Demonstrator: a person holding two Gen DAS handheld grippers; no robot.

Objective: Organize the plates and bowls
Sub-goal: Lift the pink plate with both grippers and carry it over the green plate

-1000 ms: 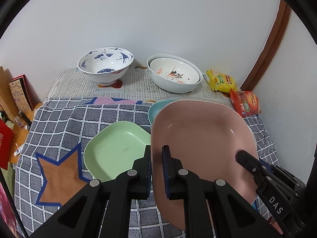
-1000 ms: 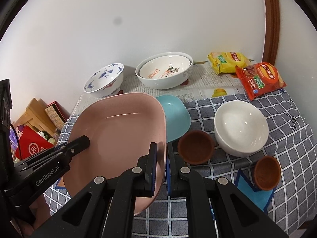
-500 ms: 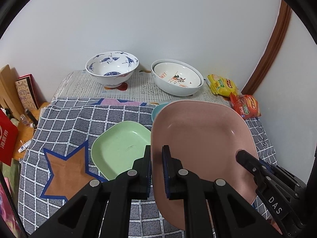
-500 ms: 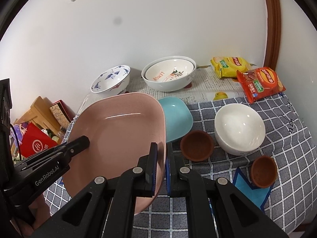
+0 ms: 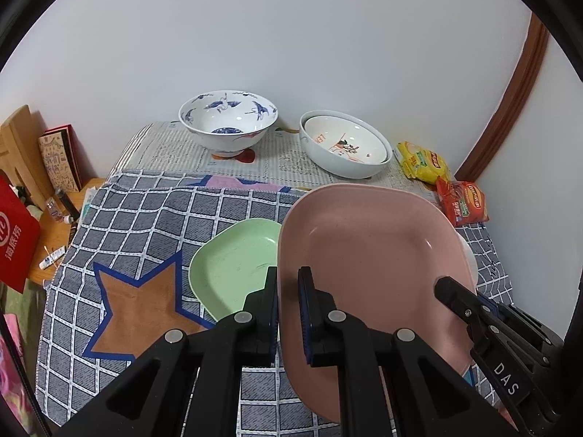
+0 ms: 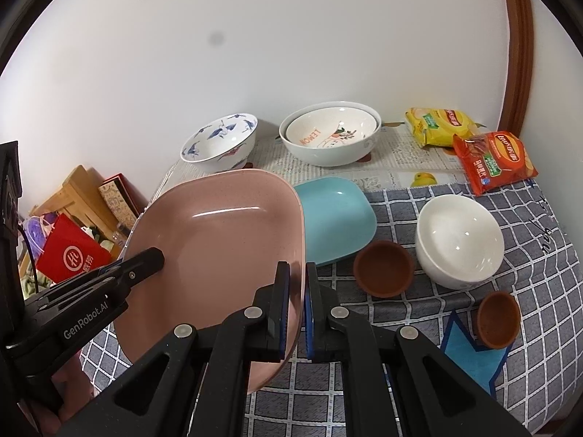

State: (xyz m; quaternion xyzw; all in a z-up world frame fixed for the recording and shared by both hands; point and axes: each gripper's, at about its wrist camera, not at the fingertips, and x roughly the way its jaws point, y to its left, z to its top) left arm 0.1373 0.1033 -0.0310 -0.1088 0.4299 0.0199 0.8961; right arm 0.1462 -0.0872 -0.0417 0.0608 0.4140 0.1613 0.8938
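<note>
A large pink plate point(image 5: 368, 251) hangs above the checked cloth, gripped on two opposite rims. My left gripper point(image 5: 288, 280) is shut on its left rim, and my right gripper point(image 6: 298, 273) is shut on its right rim. Each wrist view also shows the other gripper's finger resting over the plate's inside. A green plate point(image 5: 233, 266) lies on the cloth under the pink plate's left edge. A blue plate point(image 6: 335, 215) lies beyond its right edge. A plain white bowl point(image 6: 459, 240) and two small brown bowls point(image 6: 382, 267) point(image 6: 497, 318) stand to the right.
At the back, on newspaper, stand a blue-patterned bowl point(image 5: 227, 120) and two nested white bowls point(image 5: 346, 145). A yellow snack bag point(image 6: 437, 125) and a red snack bag point(image 6: 493, 162) lie at the back right. Boxes and a red bag point(image 5: 14, 236) crowd a low shelf on the left.
Both grippers have kept their hold while the pink plate drew slightly back and up from the table. In the left wrist view the blue plate has slipped out of sight behind it.
</note>
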